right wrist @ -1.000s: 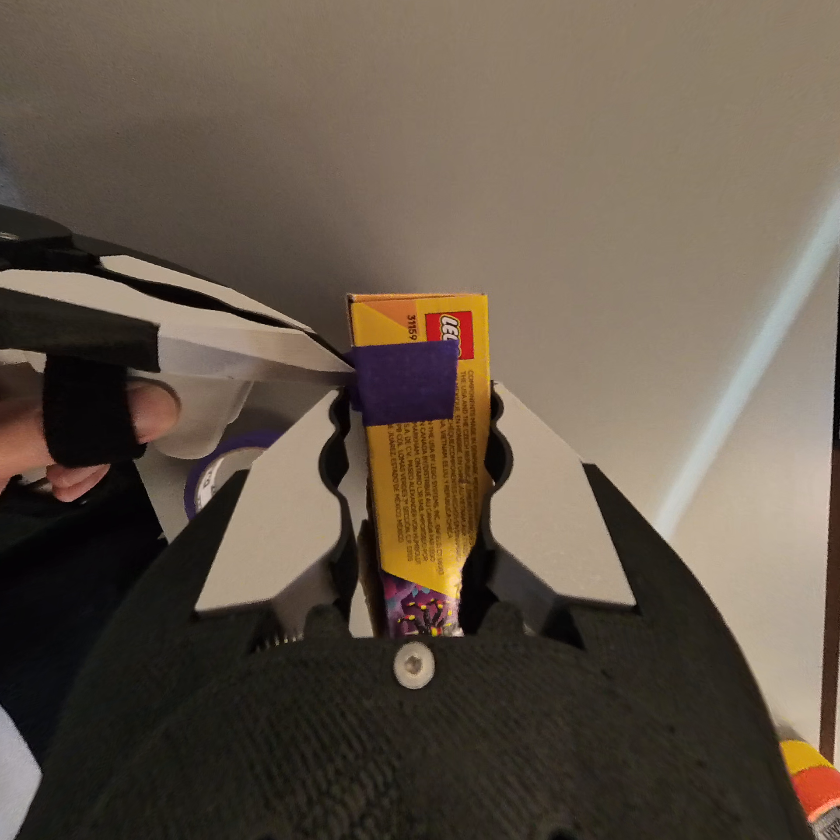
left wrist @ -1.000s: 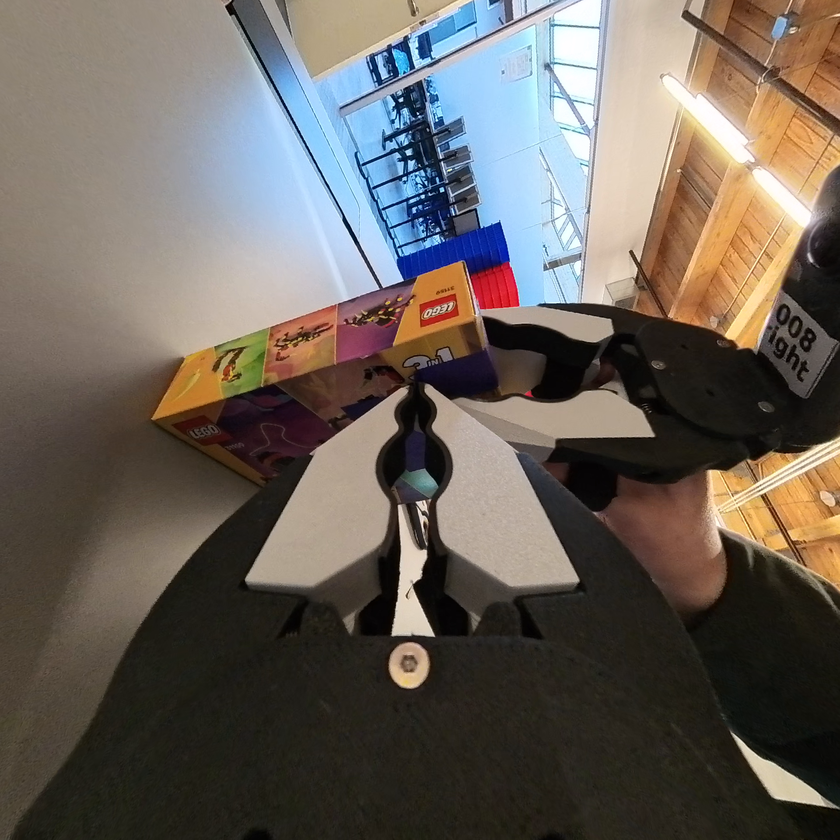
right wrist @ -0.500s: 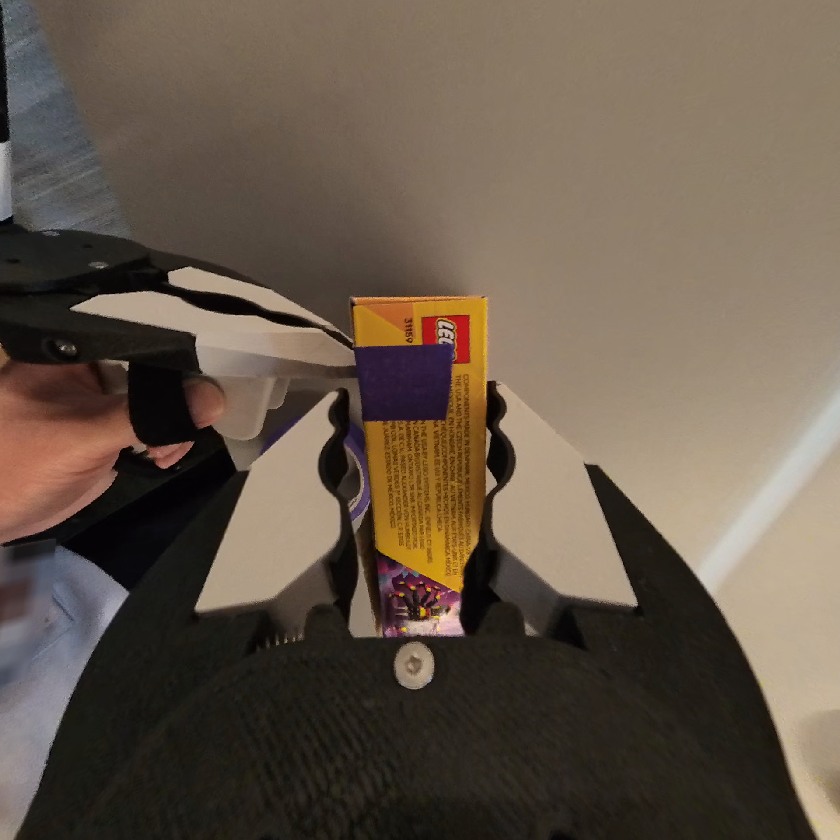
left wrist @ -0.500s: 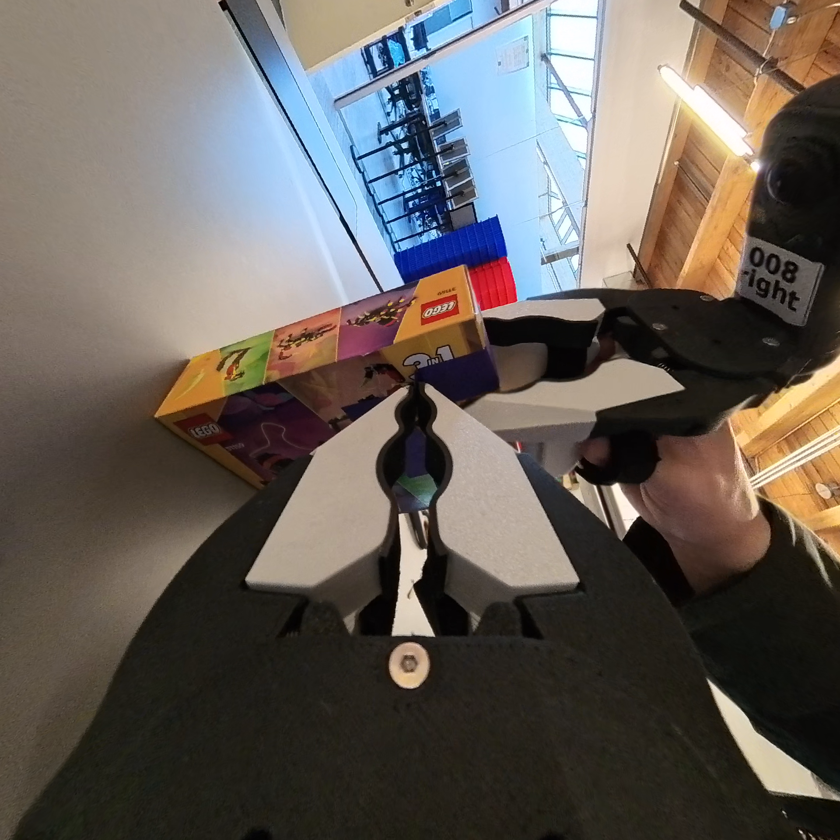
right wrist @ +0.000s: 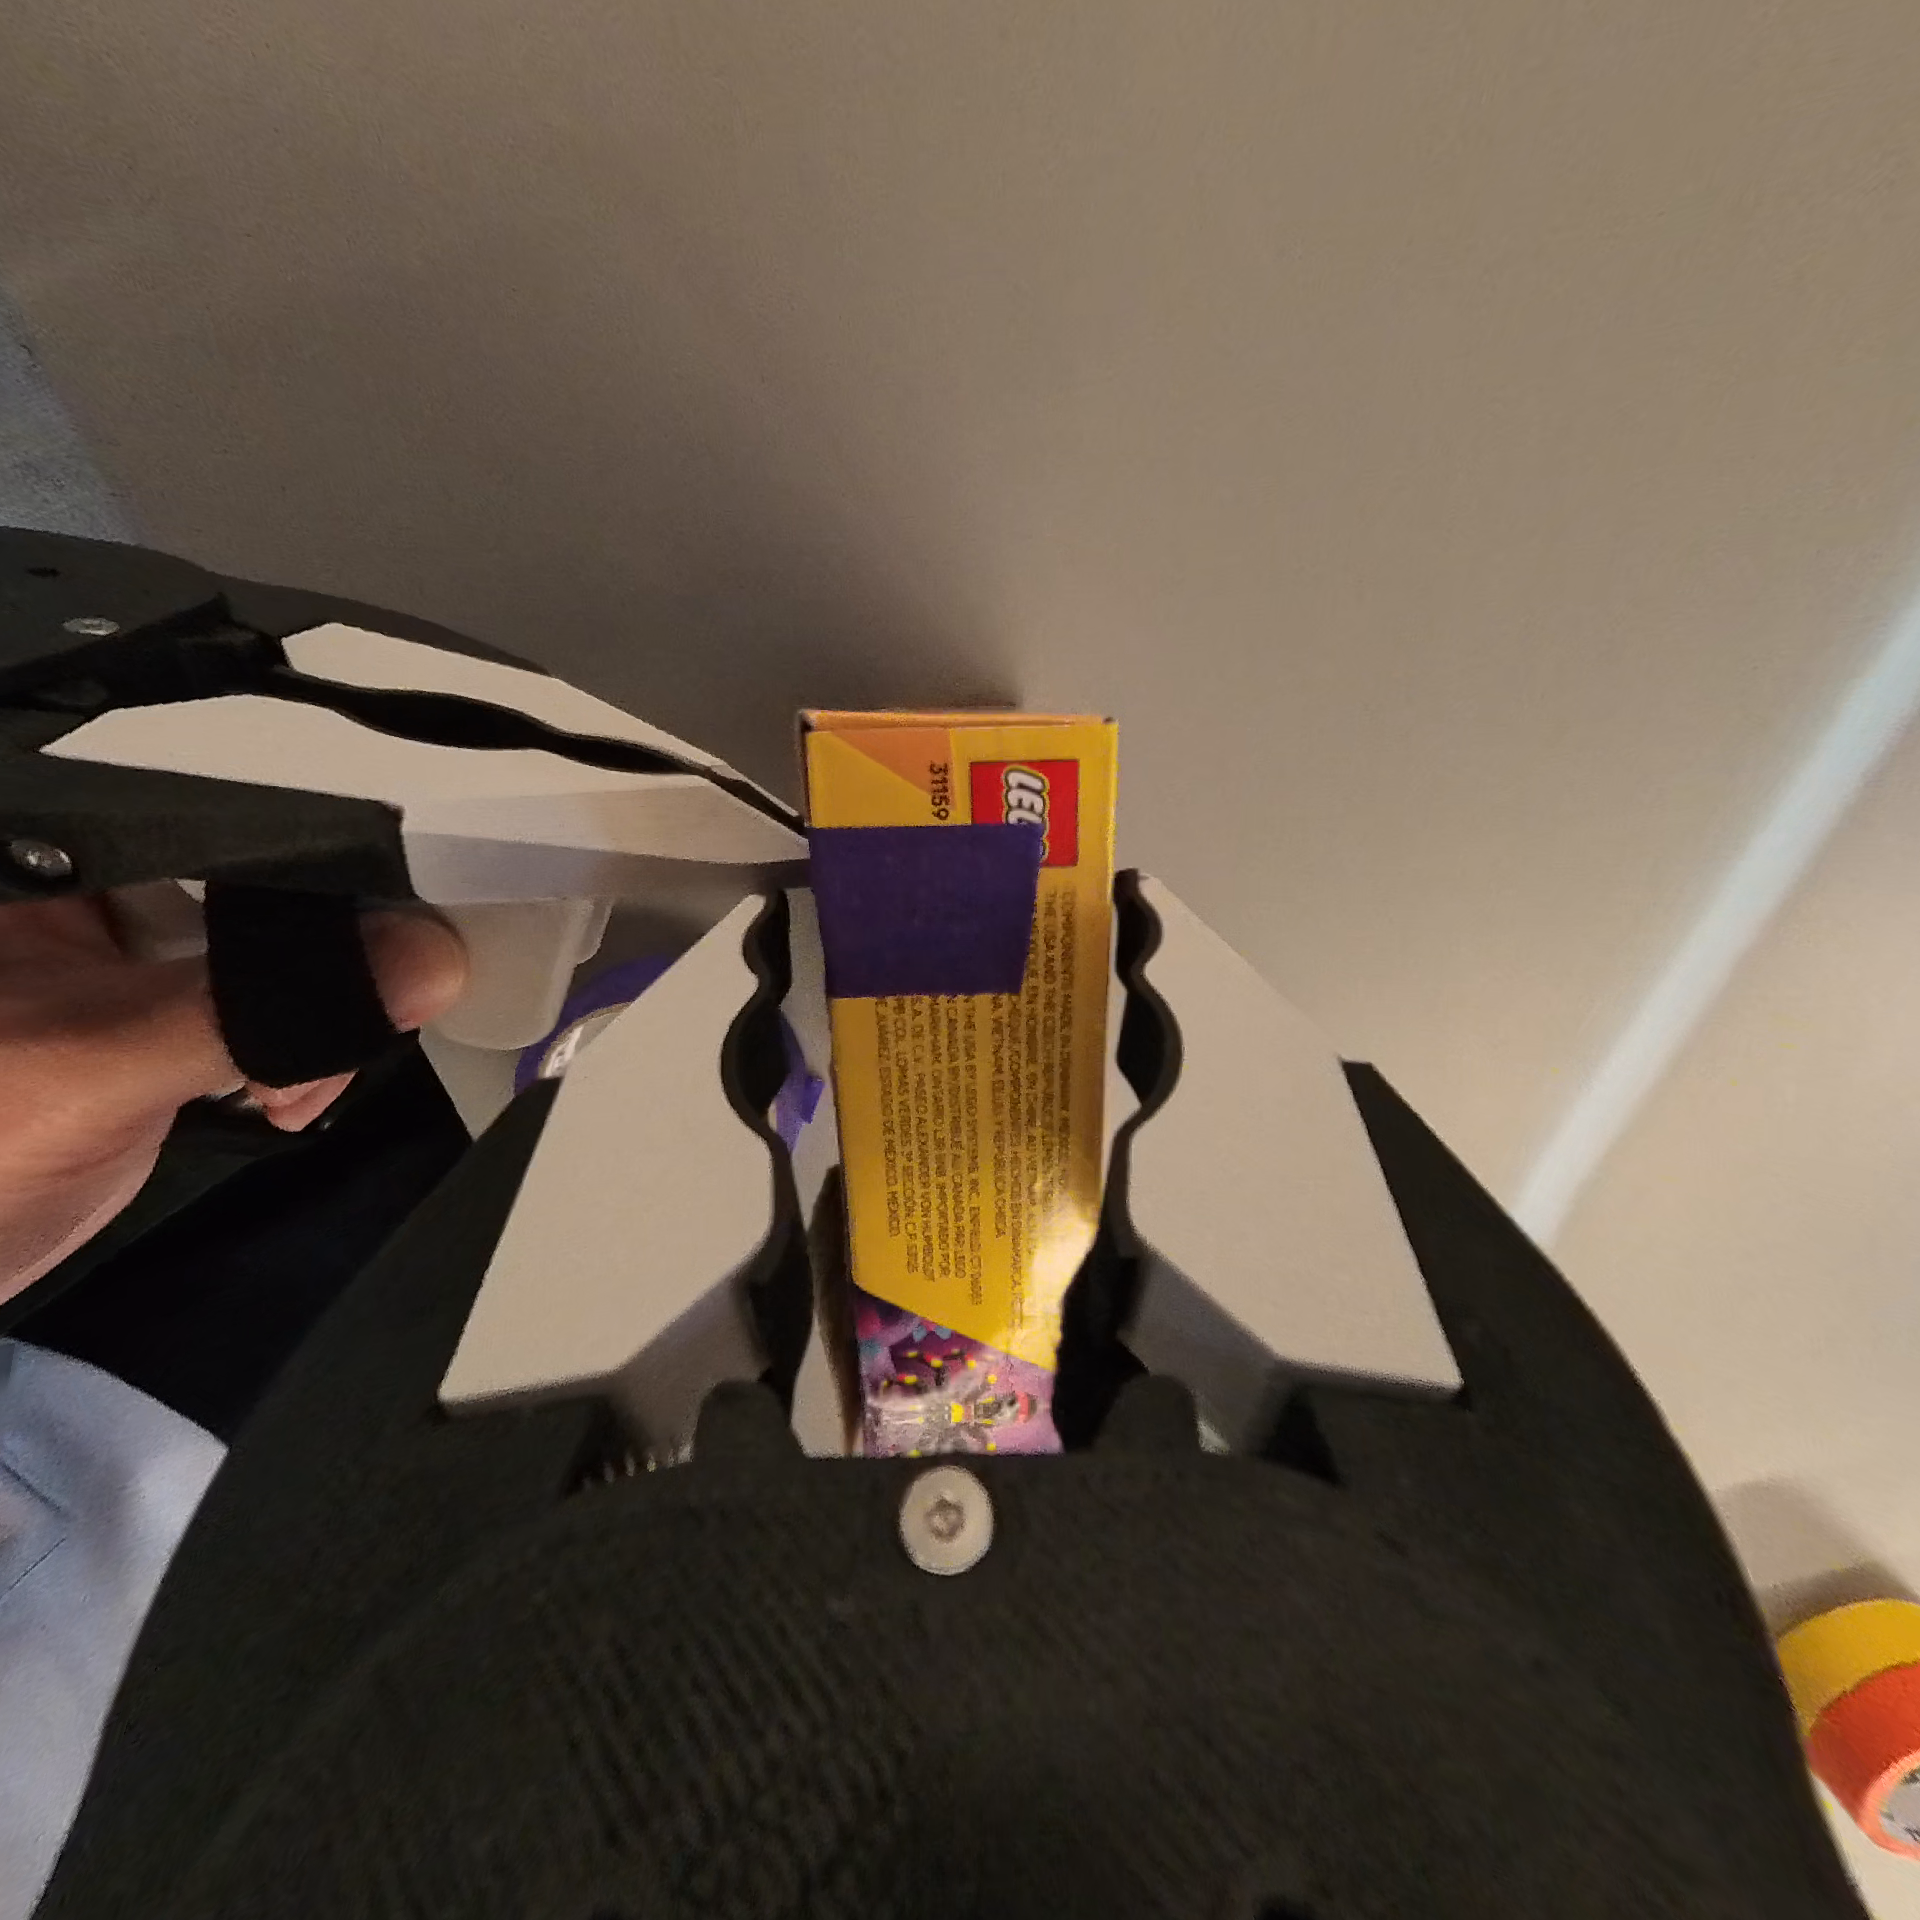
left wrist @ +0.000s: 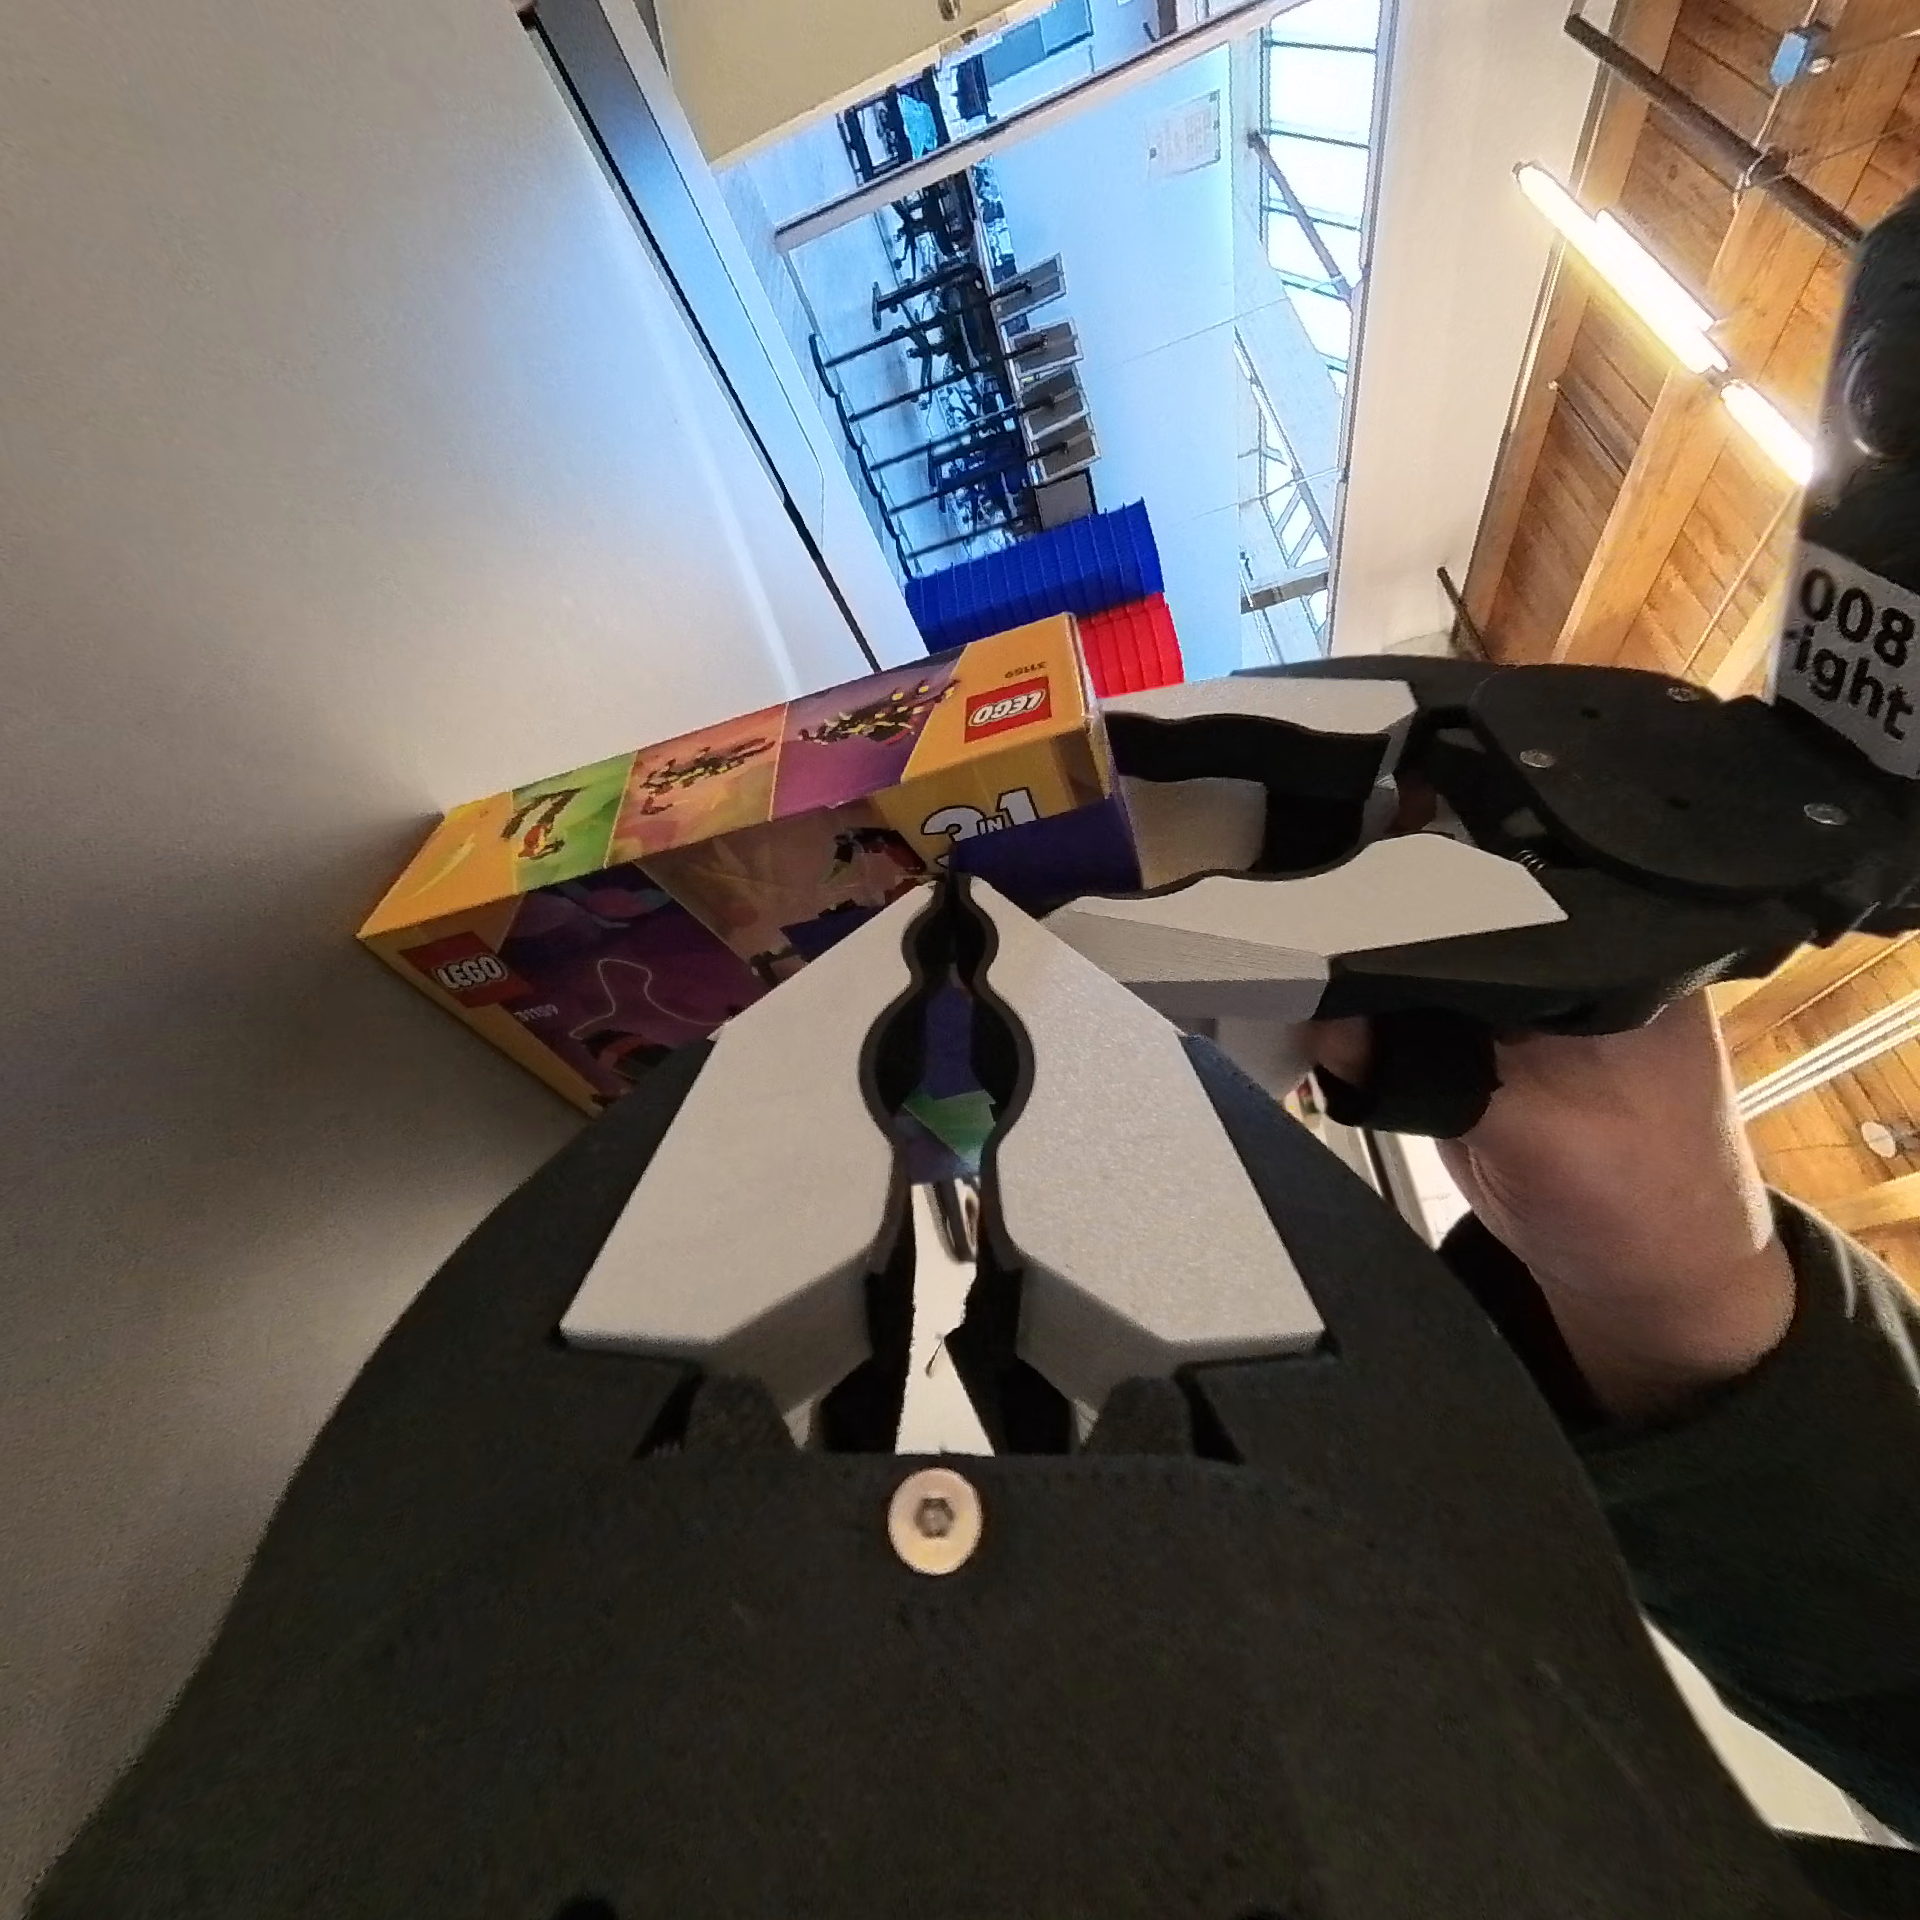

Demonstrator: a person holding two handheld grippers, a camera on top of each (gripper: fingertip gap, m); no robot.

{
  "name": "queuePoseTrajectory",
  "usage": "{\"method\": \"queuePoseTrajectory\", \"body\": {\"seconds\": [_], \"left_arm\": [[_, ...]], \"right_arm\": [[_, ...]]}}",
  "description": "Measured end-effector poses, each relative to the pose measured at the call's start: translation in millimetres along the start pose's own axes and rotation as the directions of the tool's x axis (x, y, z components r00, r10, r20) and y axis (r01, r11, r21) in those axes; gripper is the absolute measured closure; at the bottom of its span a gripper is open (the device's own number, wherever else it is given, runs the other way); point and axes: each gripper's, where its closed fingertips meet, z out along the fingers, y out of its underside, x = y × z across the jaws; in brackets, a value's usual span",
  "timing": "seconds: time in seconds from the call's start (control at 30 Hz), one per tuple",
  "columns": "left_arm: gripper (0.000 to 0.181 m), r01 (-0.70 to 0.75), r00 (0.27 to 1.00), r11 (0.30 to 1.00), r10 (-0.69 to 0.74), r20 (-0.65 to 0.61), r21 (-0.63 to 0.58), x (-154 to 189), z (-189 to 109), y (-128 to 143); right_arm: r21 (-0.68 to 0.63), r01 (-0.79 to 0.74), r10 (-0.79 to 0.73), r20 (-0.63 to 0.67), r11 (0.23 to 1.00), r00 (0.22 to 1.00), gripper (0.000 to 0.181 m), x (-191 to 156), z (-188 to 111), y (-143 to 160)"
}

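Note:
A long yellow and purple toy box (left wrist: 748, 831) rests with its far end against a white surface (left wrist: 260, 623). My right gripper (right wrist: 951, 914) is shut on the box's near end (right wrist: 977, 1122), which stands between its fingers. It also shows in the left wrist view (left wrist: 1101, 821). A strip of purple tape (right wrist: 920, 909) lies across the yellow end face and wraps onto the front face (left wrist: 1039, 857). My left gripper (left wrist: 954, 888) is shut, its tips at the end of that tape strip. It reaches in from the left in the right wrist view (right wrist: 800, 836).
A purple tape roll (right wrist: 577, 1039) sits below the left gripper. An orange and yellow tape roll (right wrist: 1860, 1704) lies at the lower right. Hands hold both grippers (left wrist: 1621, 1226). Blue and red stacked bins (left wrist: 1039, 582) stand far off beyond a glass wall. My two grippers' fingertips are within a few centimetres of each other.
The purple tape's loose left edge now lies flatter on the box. The right gripper's handle swung up and back down; box and left gripper tips stayed in place.

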Motion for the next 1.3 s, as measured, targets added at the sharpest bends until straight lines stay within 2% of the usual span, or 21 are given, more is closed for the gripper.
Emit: {"method": "queuePoseTrajectory", "body": {"seconds": [0.33, 0.73, 0.87, 1.03, 1.13, 1.3], "left_arm": [[0.181, 0.005, 1.0, 1.0, -0.005, -0.007, 0.002, -0.2, 0.2, -1.5], [0.181, 0.019, 1.0, 1.0, -0.019, -0.023, -0.003, 0.1, 2.2, -2.4], [0.181, 0.015, 1.0, 1.0, -0.015, -0.023, -0.005, 0.1, 2.6, -2.5], [0.181, 0.015, 1.0, 1.0, -0.015, -0.022, -0.004, 0.3, 3.3, -2.6], [0.181, 0.014, 1.0, 1.0, -0.014, -0.02, -0.004, 0.3, 3.5, -2.8], [0.181, 0.014, 1.0, 1.0, -0.014, -0.019, -0.009, 0.2, 2.9, -2.2]], "right_arm": [[-0.024, -0.045, 0.048, 0.141, 0.999, 0.989, 0.12, -6.3, -7.4, -6.5], [-0.046, -0.076, 0.083, 0.189, 0.996, 0.978, 0.13, -0.1, -7.9, -6.8], [-0.016, -0.065, 0.067, 0.155, 0.998, 0.986, 0.131, 1.7, -9.8, -9.3], [0.114, -0.037, 0.033, 0.035, 0.993, 0.999, 0.128, 7.3, -18.9, -26.6], [0.065, 0.007, -0.006, -0.015, 0.998, 1.0, 0.124, 7.2, -11.0, -21.7], [0.052, 0.036, -0.034, -0.034, 0.998, 0.999, 0.133, 5.7, -8.1, -20.2]]}}
